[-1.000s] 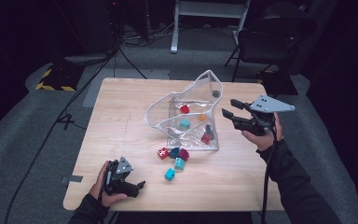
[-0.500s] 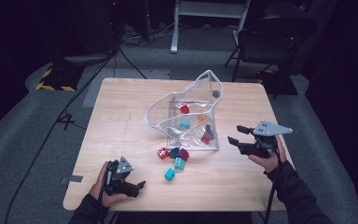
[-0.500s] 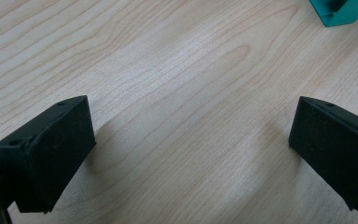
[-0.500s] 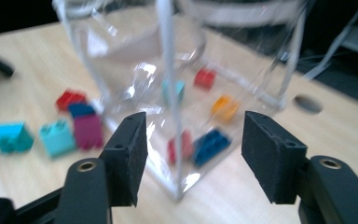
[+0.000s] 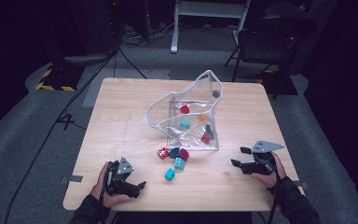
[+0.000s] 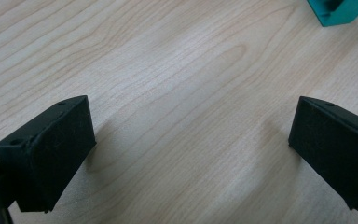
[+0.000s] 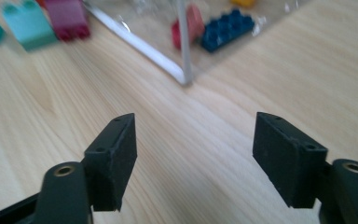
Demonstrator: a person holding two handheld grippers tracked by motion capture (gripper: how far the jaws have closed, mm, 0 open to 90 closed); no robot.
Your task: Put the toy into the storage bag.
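Bricks [image 5: 175, 157] spilled beside clear bag [image 5: 191, 116] on counter [image 5: 121, 107]; both tongs — left [image 5: 140, 185], right [image 5: 237, 157] — gape empty, right's jaws just widened; next, seizing a brick.

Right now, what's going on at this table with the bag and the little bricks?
A person holds a claw in each hand at a wooden table. A clear plastic bag lies in the middle with several toy bricks inside, and a few loose bricks sit just in front of it. The right claw is low over the table beside the bag; its jaws have just been opening, with nothing between them. The left claw rests near the front edge, open and empty.
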